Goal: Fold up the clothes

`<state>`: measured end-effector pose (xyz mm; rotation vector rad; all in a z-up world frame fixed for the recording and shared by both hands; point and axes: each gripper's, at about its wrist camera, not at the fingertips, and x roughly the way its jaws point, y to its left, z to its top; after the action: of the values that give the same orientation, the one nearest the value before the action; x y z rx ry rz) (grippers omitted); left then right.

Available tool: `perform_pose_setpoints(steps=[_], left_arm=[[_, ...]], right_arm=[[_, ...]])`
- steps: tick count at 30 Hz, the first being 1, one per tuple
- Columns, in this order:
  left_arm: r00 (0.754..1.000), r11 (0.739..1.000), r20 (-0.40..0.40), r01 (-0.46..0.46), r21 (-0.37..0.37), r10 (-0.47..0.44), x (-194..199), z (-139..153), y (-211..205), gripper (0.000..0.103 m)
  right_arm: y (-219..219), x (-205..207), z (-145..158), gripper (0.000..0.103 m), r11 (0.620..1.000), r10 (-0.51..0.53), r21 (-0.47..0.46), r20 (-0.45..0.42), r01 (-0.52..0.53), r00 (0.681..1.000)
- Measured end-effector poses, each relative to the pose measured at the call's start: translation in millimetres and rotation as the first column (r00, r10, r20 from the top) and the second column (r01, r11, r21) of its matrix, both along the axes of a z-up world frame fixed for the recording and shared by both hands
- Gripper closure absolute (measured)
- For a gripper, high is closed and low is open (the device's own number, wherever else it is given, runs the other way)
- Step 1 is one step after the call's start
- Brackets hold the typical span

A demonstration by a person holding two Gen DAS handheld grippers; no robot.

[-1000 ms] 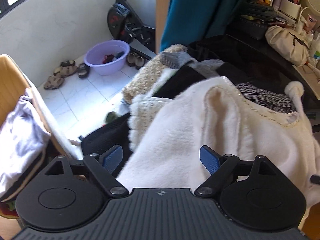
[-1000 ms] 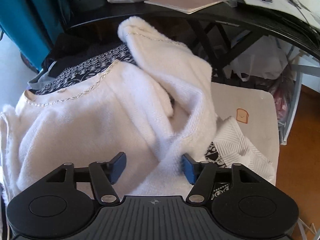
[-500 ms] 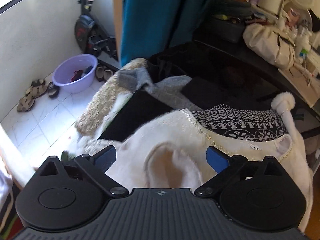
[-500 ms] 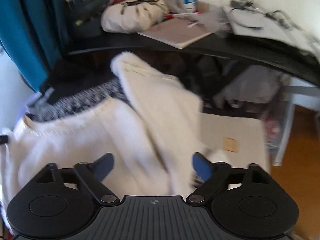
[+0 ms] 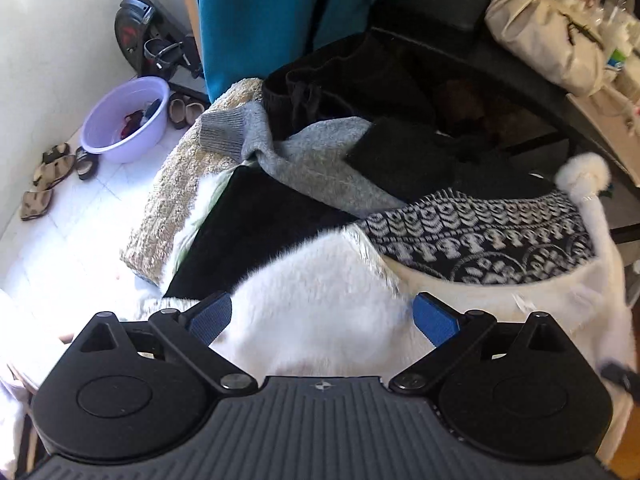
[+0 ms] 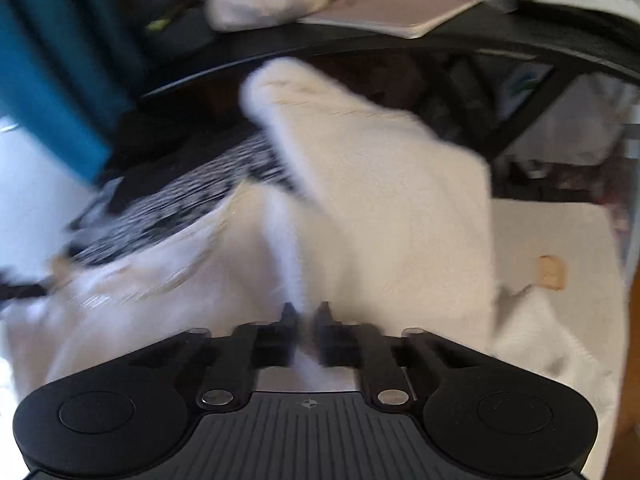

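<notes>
Right gripper: jaws have just snapped nearly together, with a narrow ridge of the white fleece garment pinched between the tips. The frame is motion-blurred, so the hold looks real but how deep the bite goes is unclear. From these tips the folded sleeve runs up toward 12 to 1 o'clock, its long axis slanting from the grip to the rounded cuff under the black desk edge.

Left gripper: jaws at full spread, blue pads clear of the cloth on either side. Nothing is held. The white fleece garment lies directly under and ahead of the gap, its edge crossing at 12 o'clock, with the trimmed neckline running off toward 2 o'clock.

Beyond that edge, at 1 o'clock, sits the black-and-white patterned knit; at 11 o'clock a black garment, then a grey knit.

Judgement: the right hand has its corner; the left is nearer the body's left edge and needs to drop and close there for the fold.
</notes>
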<state>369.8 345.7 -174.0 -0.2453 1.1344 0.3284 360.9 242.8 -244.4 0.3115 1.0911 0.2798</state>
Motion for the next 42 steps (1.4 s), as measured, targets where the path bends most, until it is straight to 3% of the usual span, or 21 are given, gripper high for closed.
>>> perform_pose_setpoints(steps=[5,8,9,10,11,12,13,14,15,17,22,23,25,27,30,32,33,34,38,42], left_arm=[[0.998,0.998,-0.057,-0.004,0.059,0.007,28,-13,-6,0.004],[0.998,0.994,-0.068,-0.012,0.112,0.02,36,-17,-6,0.008],[0.998,0.994,-0.055,-0.016,0.108,0.022,31,-14,-4,0.025],[0.999,0.995,-0.042,-0.02,0.103,0.024,25,-11,-2,0.046],[0.999,0.995,-0.029,-0.023,0.097,0.026,20,-8,0,0.056],[0.999,0.995,-0.029,-0.032,0.096,0.035,15,-6,2,0.07],[0.999,0.997,-0.024,-0.031,0.077,0.033,9,-5,4,0.082],[0.999,0.998,-0.018,-0.029,0.058,0.03,2,-4,5,0.085],[1.0,0.999,-0.006,-0.03,0.043,0.031,-5,-3,5,0.089],[0.999,0.999,0.035,-0.024,0.034,0.023,-20,4,1,0.094],[0.992,0.997,0.116,-0.054,0.052,0.048,-63,24,-9,0.094],[0.99,0.996,0.125,-0.073,0.043,0.067,-72,27,-9,0.094],[0.988,0.996,0.128,-0.085,0.023,0.082,-88,31,-10,0.094],[0.988,0.996,0.13,-0.085,0.009,0.083,-104,35,-14,0.094],[0.991,0.998,0.121,-0.065,0.02,0.062,-125,32,-23,0.091],[0.996,0.997,0.084,-0.048,0.059,0.043,-131,16,-25,0.073],[0.998,0.996,0.052,-0.048,0.076,0.044,-131,7,-25,0.051],[0.997,0.996,0.055,-0.062,0.071,0.058,-131,1,-22,0.04],[0.992,0.994,0.072,-0.105,0.038,0.102,-123,-16,-12,0.033],[0.983,0.989,0.113,-0.146,-0.017,0.147,-116,-23,-2,0.031]], right_arm=[[1,-26,11,0.093,0.992,0.124,0.008,0.071,-0.125,0.99],[-4,-20,11,0.083,0.989,0.129,0.066,0.074,-0.134,0.989],[-6,-18,11,0.07,0.987,0.131,0.086,0.075,-0.137,0.989],[-7,-16,11,0.063,0.985,0.132,0.106,0.076,-0.14,0.988],[-7,-12,12,0.05,0.984,0.14,0.101,0.092,-0.149,0.986],[-6,-9,12,0.043,0.985,0.146,0.076,0.113,-0.155,0.983],[-4,-6,13,0.042,0.986,0.152,0.046,0.129,-0.159,0.98],[-2,0,13,0.038,0.987,0.156,0.019,0.134,-0.159,0.979],[0,6,12,0.028,0.987,0.159,-0.008,0.138,-0.159,0.978],[5,17,9,0.021,0.985,0.17,-0.035,0.139,-0.167,0.976],[23,41,-7,0.01,0.975,0.224,-0.03,0.106,-0.222,0.969],[28,42,-11,0.012,0.967,0.255,-0.033,0.084,-0.253,0.963],[36,39,-14,0.031,0.946,0.323,-0.02,0.075,-0.322,0.943],[35,28,-6,0.065,0.932,0.361,-0.01,0.11,-0.362,0.926],[29,9,11,0.09,0.916,0.4,-0.01,0.125,-0.402,0.908],[23,-6,13,0.089,0.885,0.462,-0.009,0.12,-0.465,0.879],[23,-10,12,0.089,0.873,0.487,-0.019,0.114,-0.488,0.866],[22,-13,10,0.088,0.859,0.511,-0.03,0.108,-0.511,0.853],[32,-17,10,0.073,0.847,0.532,-0.078,0.143,-0.526,0.835],[31,-3,-3,0.056,0.887,0.458,-0.008,0.128,-0.461,0.88]])
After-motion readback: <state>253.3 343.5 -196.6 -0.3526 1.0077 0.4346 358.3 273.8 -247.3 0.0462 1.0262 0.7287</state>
